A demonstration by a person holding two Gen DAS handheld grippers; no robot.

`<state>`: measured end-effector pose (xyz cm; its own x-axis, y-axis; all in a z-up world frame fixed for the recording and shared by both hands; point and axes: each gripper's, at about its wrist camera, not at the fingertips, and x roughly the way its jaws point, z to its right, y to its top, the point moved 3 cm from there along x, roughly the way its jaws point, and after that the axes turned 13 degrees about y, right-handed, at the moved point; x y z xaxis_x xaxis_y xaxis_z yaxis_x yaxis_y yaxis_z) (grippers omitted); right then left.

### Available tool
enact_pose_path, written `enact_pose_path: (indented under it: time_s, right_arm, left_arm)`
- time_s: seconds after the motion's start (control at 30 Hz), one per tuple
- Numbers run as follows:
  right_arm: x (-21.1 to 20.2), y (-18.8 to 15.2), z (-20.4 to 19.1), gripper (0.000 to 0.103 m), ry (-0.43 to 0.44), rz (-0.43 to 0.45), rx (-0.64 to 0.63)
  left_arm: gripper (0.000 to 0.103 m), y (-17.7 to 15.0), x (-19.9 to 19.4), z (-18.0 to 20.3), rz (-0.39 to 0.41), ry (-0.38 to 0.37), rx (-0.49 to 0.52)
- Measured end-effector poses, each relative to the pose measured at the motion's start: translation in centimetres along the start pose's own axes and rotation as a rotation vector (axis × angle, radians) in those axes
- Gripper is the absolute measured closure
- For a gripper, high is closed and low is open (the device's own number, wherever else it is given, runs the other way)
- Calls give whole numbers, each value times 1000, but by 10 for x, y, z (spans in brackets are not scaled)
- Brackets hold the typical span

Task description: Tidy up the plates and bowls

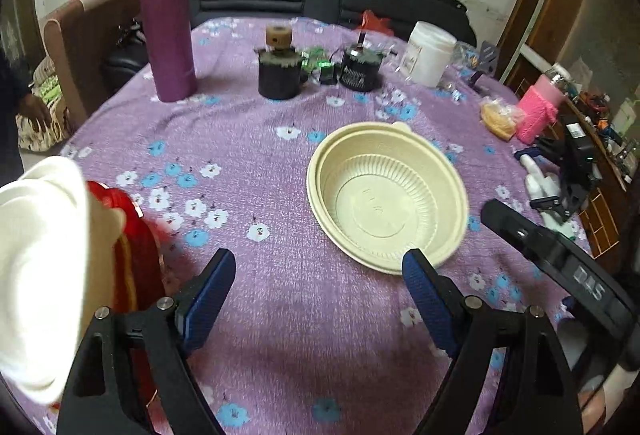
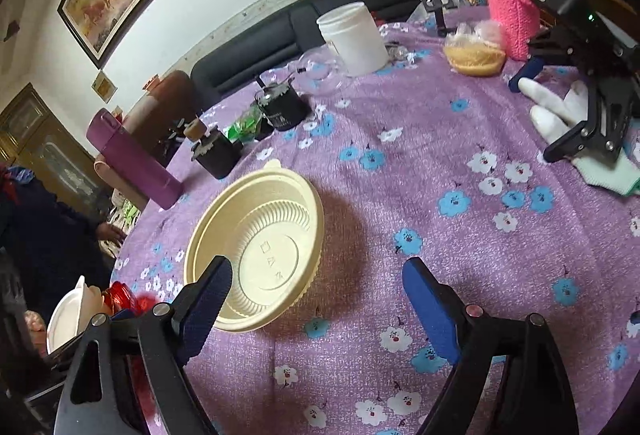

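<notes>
Both grippers' fingers [image 1: 218,277] spread wide (nothing held) w/ cream bowl [image 1: 387,195] just ahead, btwn them.

A white thing [image 1: 40,267] sits blurry just left of the left gripper's [image 1: 319,277] left finger, and the picture's edge cuts it off. It hides most of a red thing [image 1: 136,247] behind it. The near rim of the bowl [image 1: 386,199] goes behind the right finger. In the right wrist view, the right gripper's [image 2: 316,285] left finger covers part of the bowl's rim.
</notes>
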<state>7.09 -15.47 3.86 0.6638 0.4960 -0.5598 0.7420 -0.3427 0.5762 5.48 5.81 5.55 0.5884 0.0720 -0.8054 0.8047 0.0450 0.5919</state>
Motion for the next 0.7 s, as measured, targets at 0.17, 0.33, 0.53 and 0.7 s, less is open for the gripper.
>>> enact_pose_path:
  time_s: [0.17,0.33,0.53,0.7]
  right_arm:
    - [-4,-10,-20,12,58,-10,-1]
    - [-5,-29,-72,12,124,-37,-101]
    - [-1,-55,-123,12,192,-89,-194]
    - [4,-75,-161,12,239,-116,-246]
  left_arm:
    - [18,-11,-35,-16,69,-19,-15]
    - [18,-22,-65,-61,113,2,-80]
    - [18,-42,-87,-137,141,82,-207]
    - [17,-64,-100,-186,154,140,-305]
